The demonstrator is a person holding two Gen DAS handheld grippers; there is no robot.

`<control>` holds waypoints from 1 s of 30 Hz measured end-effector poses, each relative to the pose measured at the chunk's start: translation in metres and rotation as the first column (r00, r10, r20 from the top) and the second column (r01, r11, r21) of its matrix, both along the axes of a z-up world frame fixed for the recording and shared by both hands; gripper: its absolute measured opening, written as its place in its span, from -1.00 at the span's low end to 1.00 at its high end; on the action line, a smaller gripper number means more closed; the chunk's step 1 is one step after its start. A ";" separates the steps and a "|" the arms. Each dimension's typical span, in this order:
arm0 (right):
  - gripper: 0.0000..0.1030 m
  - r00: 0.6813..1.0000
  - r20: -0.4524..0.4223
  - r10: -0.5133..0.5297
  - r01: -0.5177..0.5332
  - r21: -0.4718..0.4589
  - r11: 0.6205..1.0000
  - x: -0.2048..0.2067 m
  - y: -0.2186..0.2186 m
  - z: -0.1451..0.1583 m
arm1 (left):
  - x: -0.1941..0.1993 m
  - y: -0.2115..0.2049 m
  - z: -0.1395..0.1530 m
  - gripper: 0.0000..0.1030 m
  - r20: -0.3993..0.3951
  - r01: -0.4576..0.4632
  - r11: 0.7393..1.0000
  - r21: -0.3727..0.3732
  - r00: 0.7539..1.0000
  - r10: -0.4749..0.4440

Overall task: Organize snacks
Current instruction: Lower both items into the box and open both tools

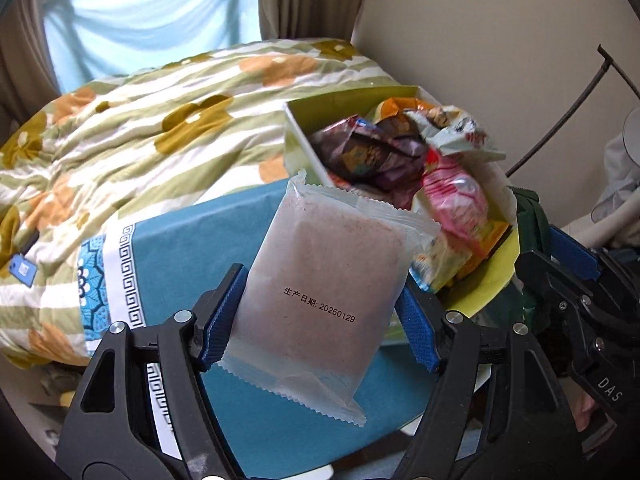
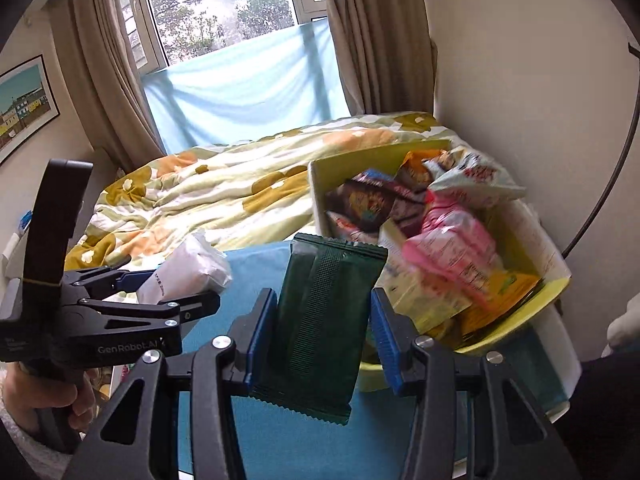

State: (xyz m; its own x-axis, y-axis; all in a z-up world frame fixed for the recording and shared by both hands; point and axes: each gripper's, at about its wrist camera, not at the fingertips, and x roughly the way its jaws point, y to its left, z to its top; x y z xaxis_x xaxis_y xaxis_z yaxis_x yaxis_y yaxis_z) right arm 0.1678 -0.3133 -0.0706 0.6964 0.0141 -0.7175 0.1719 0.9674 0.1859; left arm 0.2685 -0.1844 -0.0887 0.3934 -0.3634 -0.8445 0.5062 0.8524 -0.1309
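My left gripper (image 1: 320, 312) is shut on a frosted white snack packet (image 1: 324, 292) with a printed date, held up above the blue cloth (image 1: 192, 248). In the right wrist view the same packet (image 2: 184, 270) shows in the left gripper (image 2: 176, 288) at the left, with a hand on its handle. My right gripper (image 2: 320, 328) is shut on a dark green packet (image 2: 324, 320), its blue pads pressing both sides. Beyond both stands a yellow-green box (image 1: 344, 102) (image 2: 376, 156) piled with several colourful snack bags (image 1: 384, 148) (image 2: 448, 236).
A bed with a flowered quilt (image 1: 140, 128) (image 2: 224, 184) lies behind the cloth-covered surface. A window with beige curtains (image 2: 116, 80) and a pale blue sheet (image 2: 244, 84) is at the back. A wall (image 1: 500, 40) runs along the right, with a black stand's rods (image 1: 576, 108).
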 end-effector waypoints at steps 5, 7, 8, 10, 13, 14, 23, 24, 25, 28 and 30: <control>-0.16 0.998 0.021 0.055 -0.055 -0.010 0.998 0.000 -0.064 0.013 | 0.011 -0.063 0.007 0.35 0.006 -0.066 0.997 -0.031 0.998 0.067; -0.16 0.997 0.026 0.075 -0.075 -0.001 0.997 0.004 -0.086 0.013 | 0.017 -0.086 0.005 0.35 0.004 -0.082 0.996 -0.025 0.997 0.082; -0.16 0.996 0.031 0.079 -0.080 0.001 0.997 0.006 -0.097 0.013 | 0.019 -0.095 0.003 0.35 0.004 -0.093 0.995 -0.023 0.996 0.093; -0.16 0.995 0.027 0.098 -0.099 0.007 0.995 0.011 -0.111 0.010 | 0.024 -0.110 -0.001 0.36 0.005 -0.116 0.993 -0.022 0.993 0.116; -0.16 0.992 0.015 0.129 -0.129 0.018 0.991 0.018 -0.133 0.007 | 0.026 -0.120 -0.002 0.65 0.019 -0.162 0.987 -0.016 0.987 0.162; -0.16 0.990 0.011 0.139 -0.139 0.019 0.990 0.020 -0.138 0.006 | 0.026 -0.119 -0.002 0.77 0.013 -0.173 0.985 -0.023 0.985 0.173; -0.16 0.977 -0.019 0.214 -0.213 0.035 0.976 0.024 -0.163 -0.012 | -0.010 -0.079 -0.013 0.92 0.018 -0.273 0.962 0.019 0.962 0.272; -0.16 0.974 -0.024 0.223 -0.222 0.033 0.974 0.025 -0.161 -0.014 | -0.013 -0.076 -0.014 0.92 0.020 -0.282 0.959 0.035 0.959 0.282; -0.16 0.972 -0.029 0.232 -0.231 0.031 0.972 0.027 -0.161 -0.016 | -0.016 -0.072 -0.015 0.92 0.017 -0.293 0.955 0.046 0.956 0.293; -0.16 0.961 -0.036 0.274 -0.272 0.050 0.961 0.036 -0.154 -0.015 | -0.019 -0.062 -0.017 0.92 0.001 -0.327 0.943 0.056 0.945 0.327; -0.16 0.949 -0.027 0.315 -0.313 0.047 0.948 0.045 -0.146 -0.010 | -0.021 -0.056 -0.015 0.92 0.004 -0.341 0.937 0.069 0.940 0.342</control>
State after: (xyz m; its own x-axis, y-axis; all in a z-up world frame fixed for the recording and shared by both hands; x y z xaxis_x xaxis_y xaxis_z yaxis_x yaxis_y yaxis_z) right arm 0.2127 -0.4596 -0.0807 0.6275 0.2588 -0.7343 -0.1328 0.9649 0.2266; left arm 0.2478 -0.2403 -0.1037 0.4770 -0.1506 -0.8659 0.1822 0.9808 -0.0702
